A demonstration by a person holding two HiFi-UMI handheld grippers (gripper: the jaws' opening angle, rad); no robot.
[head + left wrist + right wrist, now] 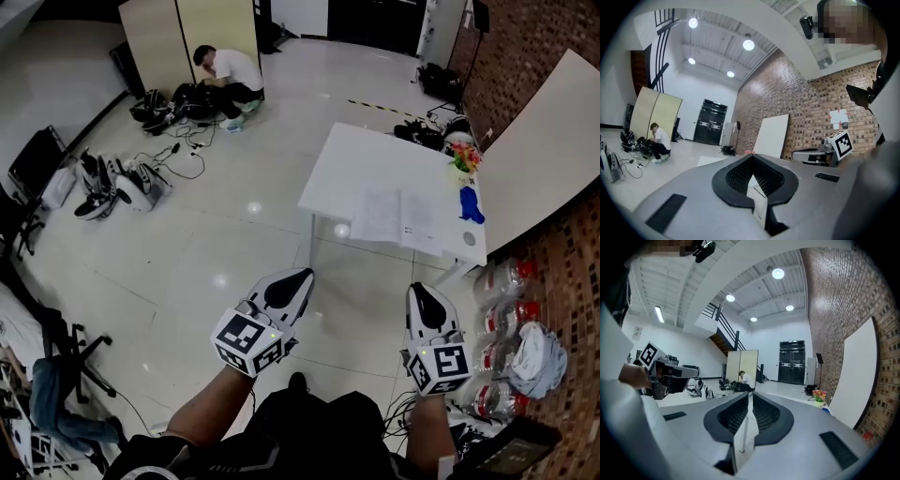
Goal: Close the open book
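The open book (pixel 403 217) lies well beyond left claw (pixel 301 275) and right claw (pixel 419 290).

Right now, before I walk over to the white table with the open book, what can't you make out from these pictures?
- Open white-paged book: head view, too small to read its print or judge its thickness.
- Same book: right gripper view, hidden behind the grey right gripper.
- Small blue object on the white table: head view, too small to identify.
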